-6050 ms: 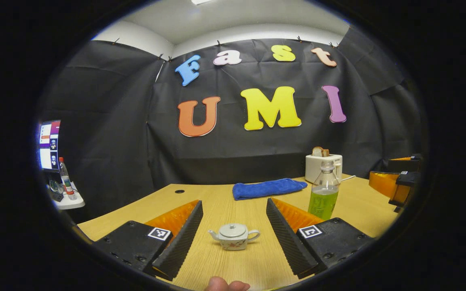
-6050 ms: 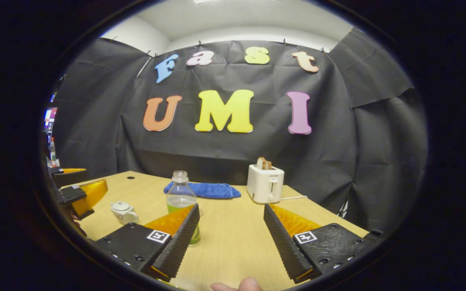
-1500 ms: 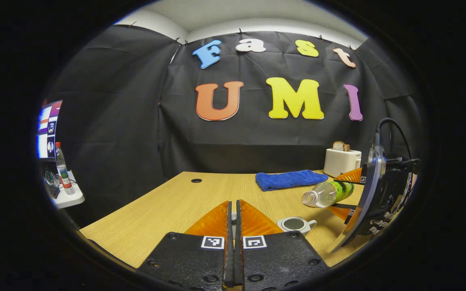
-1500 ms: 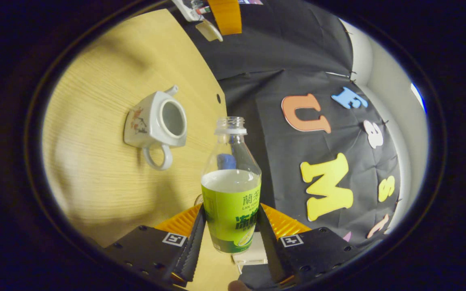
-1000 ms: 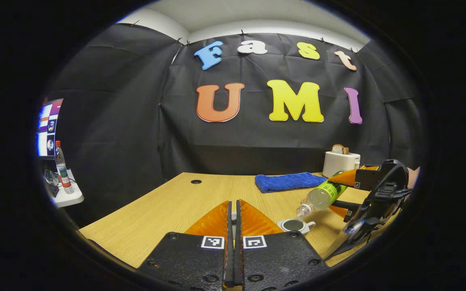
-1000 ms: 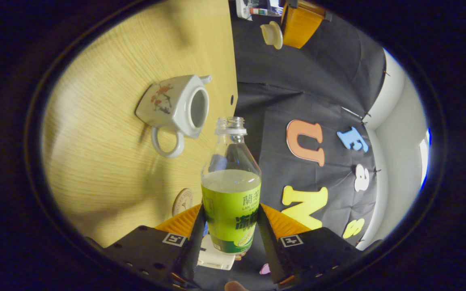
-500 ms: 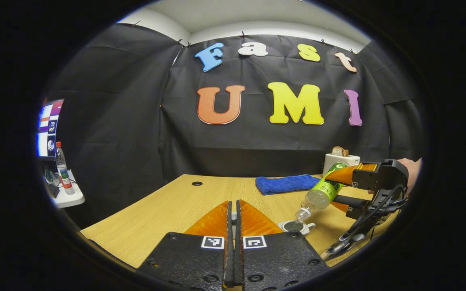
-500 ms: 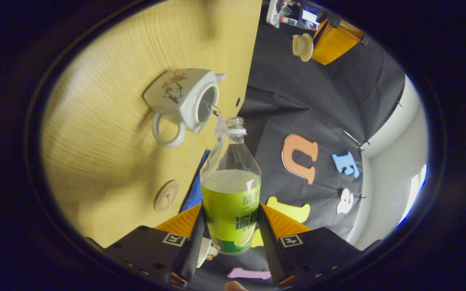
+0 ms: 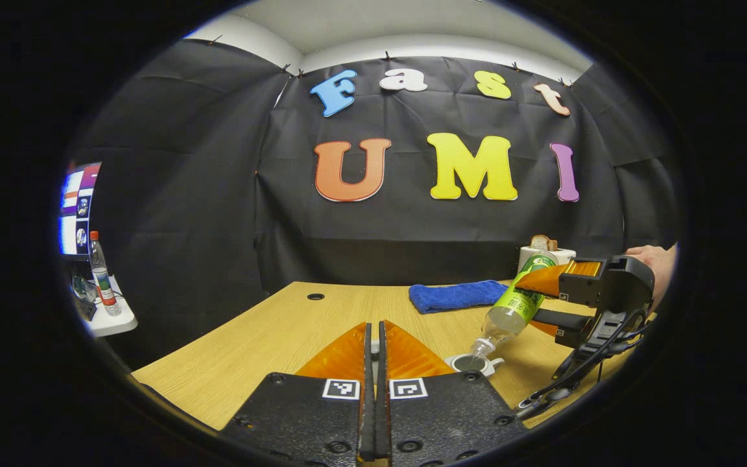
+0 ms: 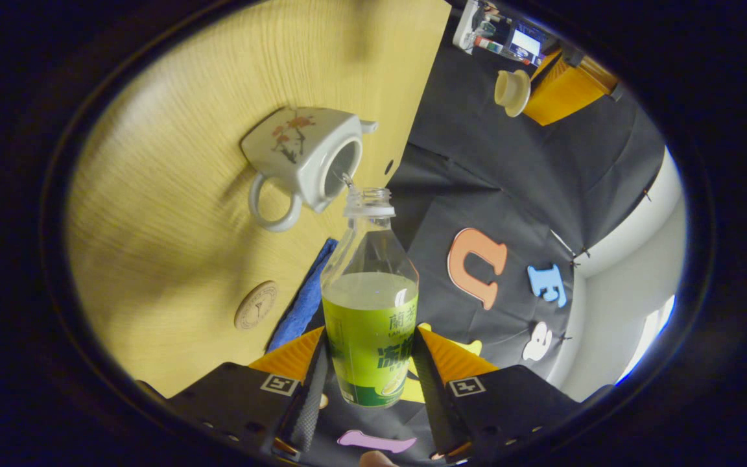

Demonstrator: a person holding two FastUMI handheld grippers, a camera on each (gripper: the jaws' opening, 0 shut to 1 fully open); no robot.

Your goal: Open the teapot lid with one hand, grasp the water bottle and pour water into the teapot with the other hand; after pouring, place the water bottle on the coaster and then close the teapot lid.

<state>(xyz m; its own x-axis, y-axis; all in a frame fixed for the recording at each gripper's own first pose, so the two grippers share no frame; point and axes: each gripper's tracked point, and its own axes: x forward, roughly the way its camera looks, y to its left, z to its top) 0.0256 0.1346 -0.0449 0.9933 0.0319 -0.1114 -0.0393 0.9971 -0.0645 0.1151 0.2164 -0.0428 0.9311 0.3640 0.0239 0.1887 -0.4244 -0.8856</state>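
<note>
Wooden table (image 9: 296, 324), black cloth wall (image 9: 185, 194)

Recording booth: black cloth wall (image 9: 172, 214), desk (image 9: 296, 324)

There was one teapot (image 10: 302, 155), one lid (image 10: 512, 91) and one water bottle (image 10: 371, 305). One coaster (image 10: 255, 305), one blue towel (image 9: 454, 296) and one toaster (image 9: 545, 251) were also there. Two claws (image 9: 373, 383) (image 10: 367, 383) were counted.

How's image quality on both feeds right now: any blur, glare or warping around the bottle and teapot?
Left gripper view: sharp and evenly lit, fisheye bowing the table edge. Right gripper view: scene rolled sideways, bottle crisp, teapot fairly clear, table toward the rim smeared, soft shadows on the wood, no strong glare.
</note>
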